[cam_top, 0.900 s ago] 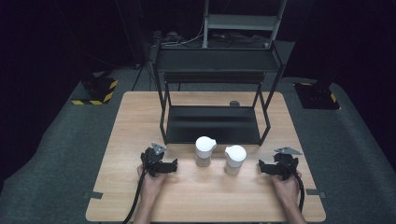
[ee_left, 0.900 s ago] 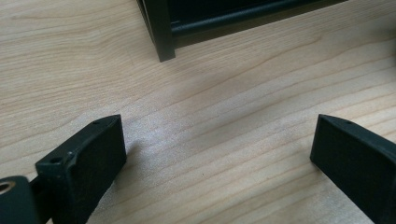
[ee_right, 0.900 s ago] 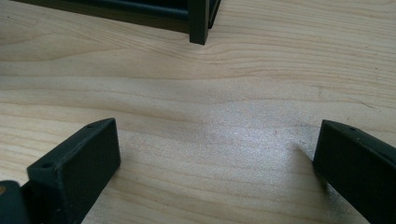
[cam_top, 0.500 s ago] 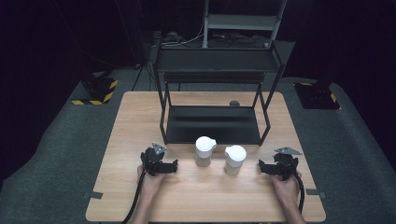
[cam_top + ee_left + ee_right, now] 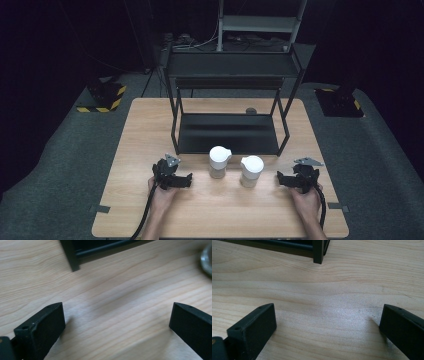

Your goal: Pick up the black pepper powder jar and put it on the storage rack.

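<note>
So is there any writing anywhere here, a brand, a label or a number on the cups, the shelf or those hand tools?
No readable text in any view.
The two white lidded cups: plain, no print visible.
The black shelf rack: no label visible.
The left gripper and right gripper: no marking legible.
The black and yellow striped block on the floor: a hazard pattern, no words.
</note>
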### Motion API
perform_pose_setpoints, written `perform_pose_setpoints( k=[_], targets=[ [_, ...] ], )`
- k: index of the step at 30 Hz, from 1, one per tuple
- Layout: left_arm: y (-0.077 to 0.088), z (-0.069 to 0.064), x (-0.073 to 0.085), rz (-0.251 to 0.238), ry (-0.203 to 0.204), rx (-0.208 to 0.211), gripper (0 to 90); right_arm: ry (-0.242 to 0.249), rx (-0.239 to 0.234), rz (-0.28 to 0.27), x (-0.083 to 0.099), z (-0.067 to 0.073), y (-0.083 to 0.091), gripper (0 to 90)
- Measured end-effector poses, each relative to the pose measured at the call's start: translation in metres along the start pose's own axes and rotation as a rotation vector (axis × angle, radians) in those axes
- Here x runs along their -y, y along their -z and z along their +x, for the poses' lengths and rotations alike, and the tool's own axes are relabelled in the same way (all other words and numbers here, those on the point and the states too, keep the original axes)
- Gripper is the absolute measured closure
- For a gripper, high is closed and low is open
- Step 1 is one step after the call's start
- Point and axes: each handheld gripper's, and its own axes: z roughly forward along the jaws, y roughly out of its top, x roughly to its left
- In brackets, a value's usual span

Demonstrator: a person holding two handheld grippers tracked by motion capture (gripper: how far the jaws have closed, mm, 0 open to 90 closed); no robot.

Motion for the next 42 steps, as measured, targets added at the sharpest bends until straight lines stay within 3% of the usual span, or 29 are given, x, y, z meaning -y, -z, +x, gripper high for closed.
perform_pose_setpoints(
  k=[7,18,33,42],
  targets=[
    [0.001,-0.007,-0.003,-0.004,-0.059,0.085,0.6,0.0,0.0,0.0,0.0,0.0,0.0,0.2],
    [-0.007,-0.02,-0.016,-0.038,-0.091,0.198,1.5,0.0,0.0,0.0,0.0,0.0,0.0,0.3],
    [-0.018,-0.038,-0.03,-0.063,-0.119,0.242,4.6,-0.001,0.0,0.0,0.0,0.0,0.0,0.4],
    [-0.023,-0.046,-0.035,-0.09,-0.118,0.244,9.3,-0.001,0.0,-0.001,0.0,0.0,0.0,0.4]
  ],
)
